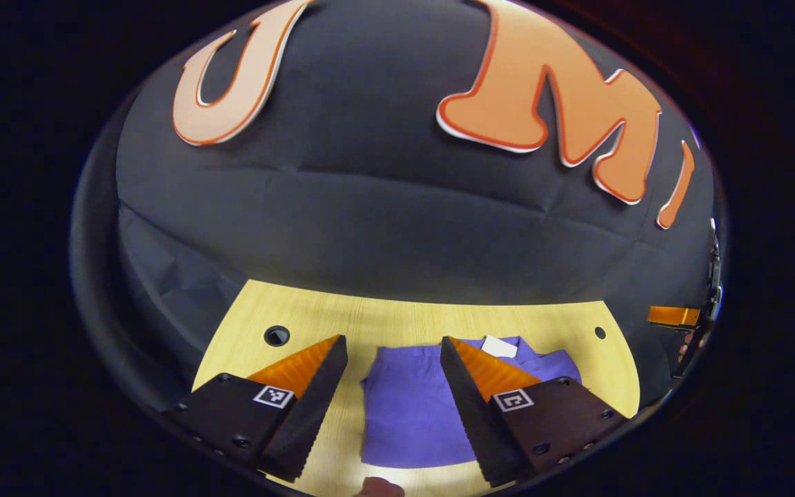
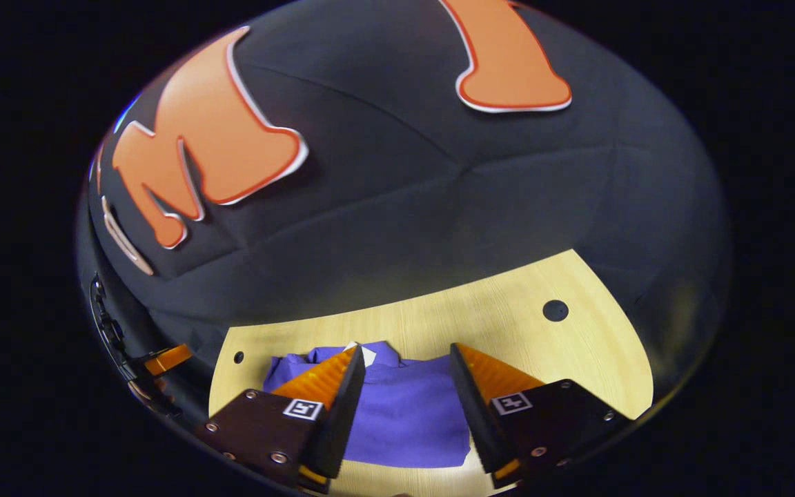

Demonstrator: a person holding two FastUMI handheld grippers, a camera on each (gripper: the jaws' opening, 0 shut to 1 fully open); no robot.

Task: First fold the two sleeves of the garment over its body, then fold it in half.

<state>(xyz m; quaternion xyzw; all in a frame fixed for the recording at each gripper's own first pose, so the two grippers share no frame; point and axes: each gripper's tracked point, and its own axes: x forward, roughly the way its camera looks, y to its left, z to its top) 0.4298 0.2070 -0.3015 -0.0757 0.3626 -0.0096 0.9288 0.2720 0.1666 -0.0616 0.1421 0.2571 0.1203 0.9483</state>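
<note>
Wooden tabletop (image 1: 397, 317) first, and on it the purple garment (image 1: 411, 407) lies in a compact rectangle, sleeves apparently tucked in over the body, its white label (image 1: 499, 346) at the far edge. Looks folded, possibly the halving too; hard to confirm. Left claw (image 1: 393, 386) spread, empty, above it. Right claw (image 2: 406, 393) spread too, holding nothing.

Staged recording booth, not a lived-in room: black cloth wall (image 1: 384, 228) w/ creases hangs right behind the far edge of a pale wood-grain table (image 2: 494, 324). Table looks like an office desk, w/ round cable holes (image 1: 277, 336) near its far corners. Bright light falls on the tabletop, surroundings dark
</note>
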